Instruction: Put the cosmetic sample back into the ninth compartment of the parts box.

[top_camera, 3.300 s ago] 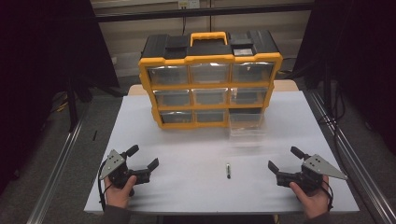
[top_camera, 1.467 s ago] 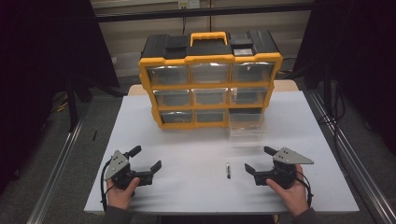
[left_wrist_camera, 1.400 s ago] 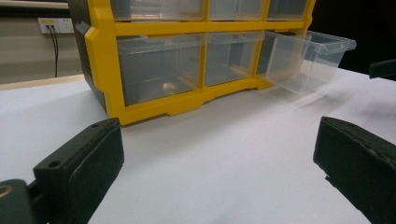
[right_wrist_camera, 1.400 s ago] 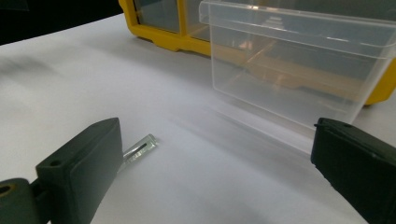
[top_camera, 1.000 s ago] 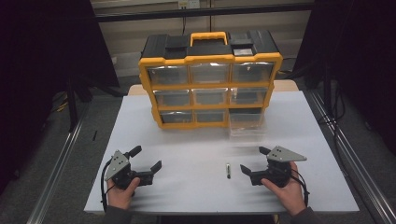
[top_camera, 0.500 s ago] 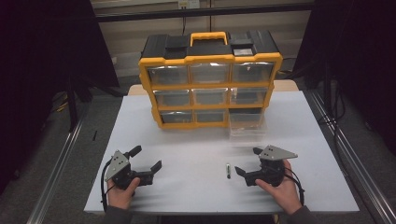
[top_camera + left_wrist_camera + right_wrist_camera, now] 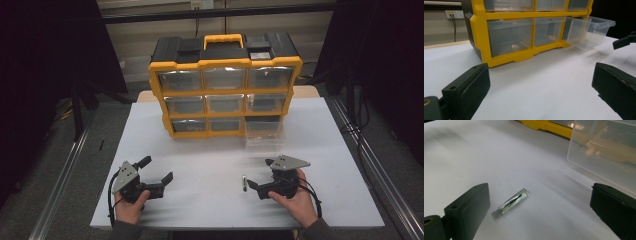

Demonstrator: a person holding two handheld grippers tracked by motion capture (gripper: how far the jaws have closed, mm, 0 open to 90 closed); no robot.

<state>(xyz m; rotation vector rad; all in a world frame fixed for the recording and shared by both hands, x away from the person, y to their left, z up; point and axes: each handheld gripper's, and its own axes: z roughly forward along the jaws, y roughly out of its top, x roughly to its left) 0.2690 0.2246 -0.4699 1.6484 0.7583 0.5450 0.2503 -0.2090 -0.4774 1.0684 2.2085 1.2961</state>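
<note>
1. The left gripper (image 7: 154, 171) is black, with a grey three-cornered plate on top and a black cable looping from its rear.
2. The right gripper (image 7: 258, 174) is built alike: black body, grey three-cornered plate, black cable curling behind the right hand (image 7: 296, 199).
3. In both gripper views the jaws are thick, matt black blocks with rounded corners; each left-hand block carries a small round hole.
4. A brass-coloured ring, perhaps a screw seat, shows at the bottom left corner of those views.
5. Dark grey sleeve cuffs seem to cover the wrists below the left hand (image 7: 130, 207).

White table (image 7: 150, 130) on grey floor (image 7: 65, 170) — dark surroundings, beige wall (image 7: 150, 35) behind.
</note>
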